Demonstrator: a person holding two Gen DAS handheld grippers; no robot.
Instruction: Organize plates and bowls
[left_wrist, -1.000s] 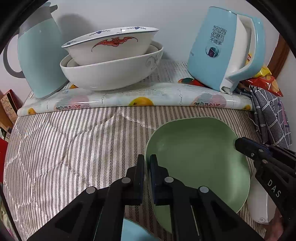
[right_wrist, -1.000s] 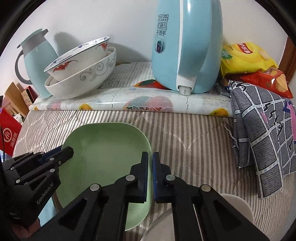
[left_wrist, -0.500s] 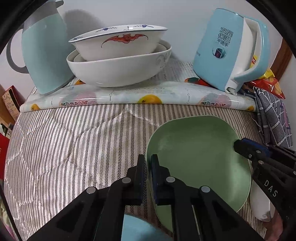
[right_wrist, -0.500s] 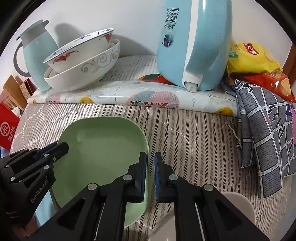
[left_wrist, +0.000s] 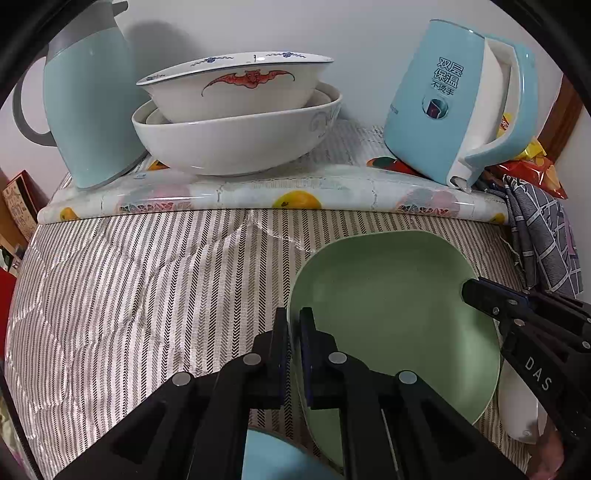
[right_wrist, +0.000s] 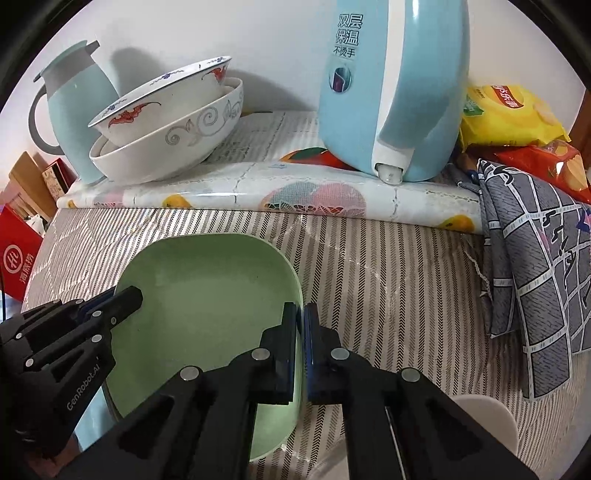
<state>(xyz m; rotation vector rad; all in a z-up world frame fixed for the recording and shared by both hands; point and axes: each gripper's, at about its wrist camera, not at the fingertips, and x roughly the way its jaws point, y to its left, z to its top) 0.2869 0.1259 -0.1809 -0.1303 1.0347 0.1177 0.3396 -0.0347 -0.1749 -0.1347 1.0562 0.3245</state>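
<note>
A green square plate (left_wrist: 391, 317) is held above the striped cloth by both grippers. My left gripper (left_wrist: 293, 321) is shut on its left rim. My right gripper (right_wrist: 300, 319) is shut on its right rim (right_wrist: 297, 295). Two stacked white bowls stand at the back on a raised flowered board: a bat-patterned bowl (left_wrist: 236, 86) nested in a larger bowl (left_wrist: 236, 140). They also show in the right wrist view (right_wrist: 166, 125). A blue dish (left_wrist: 273, 458) lies under the left gripper and a white dish (right_wrist: 484, 417) under the right one.
A pale blue jug (left_wrist: 85, 107) stands left of the bowls. A blue electric kettle (left_wrist: 465, 107) stands right of them. A grey checked cloth (right_wrist: 535, 280) and snack bags (right_wrist: 509, 110) lie at the right. Red boxes (right_wrist: 18, 258) sit past the left edge.
Both grippers have carried the green plate forward and upward toward the raised board. The bowls and kettle now look closer. The grip on both rims is unchanged.
</note>
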